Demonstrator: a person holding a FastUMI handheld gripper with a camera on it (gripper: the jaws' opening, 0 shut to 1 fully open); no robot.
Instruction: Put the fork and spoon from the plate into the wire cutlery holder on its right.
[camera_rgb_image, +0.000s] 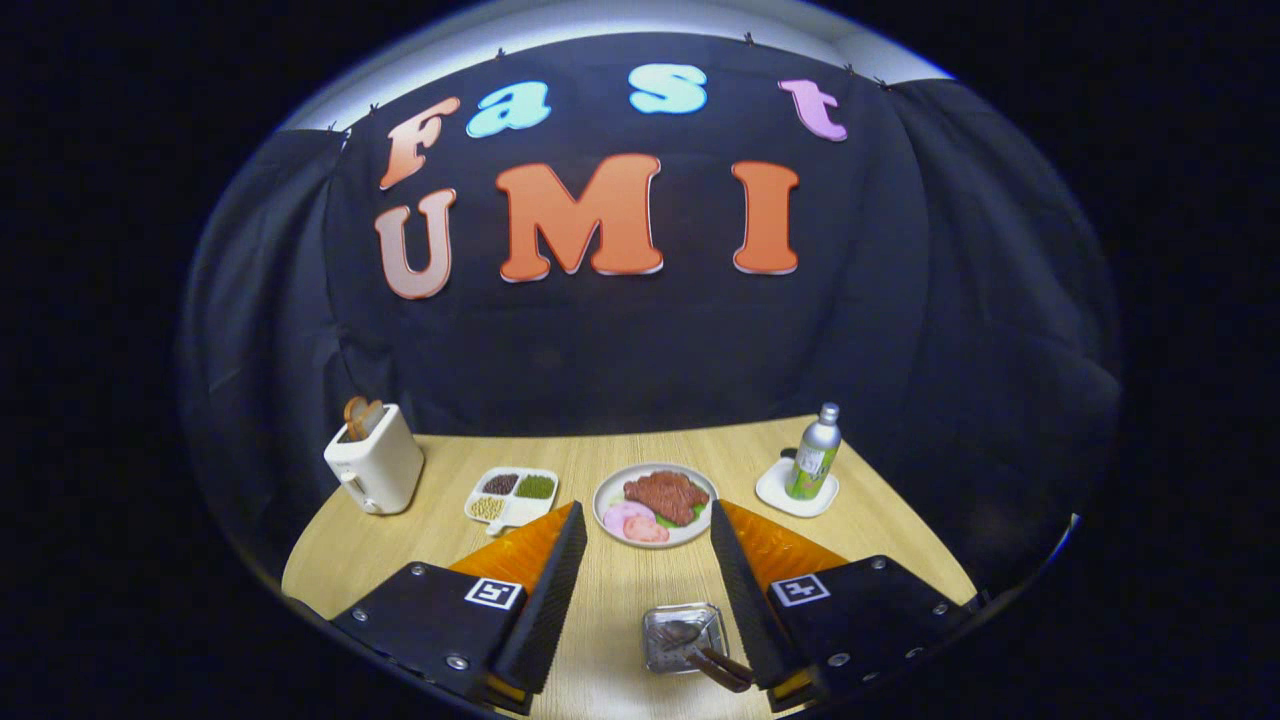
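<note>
My gripper is open, its fingers spread wide with nothing between the tips. Just beyond the tips a white plate holds a slab of meat, pink ham slices and a green leaf. Back between the fingers, close to the inner side of the right finger, stands the wire cutlery holder. A spoon lies in it, and dark brown cutlery handles lean out toward the right finger. I cannot make out a fork separately.
On the wooden table a white toaster with bread stands far left. A divided dish of beans sits left of the plate. A metal bottle stands on a white coaster to the right.
</note>
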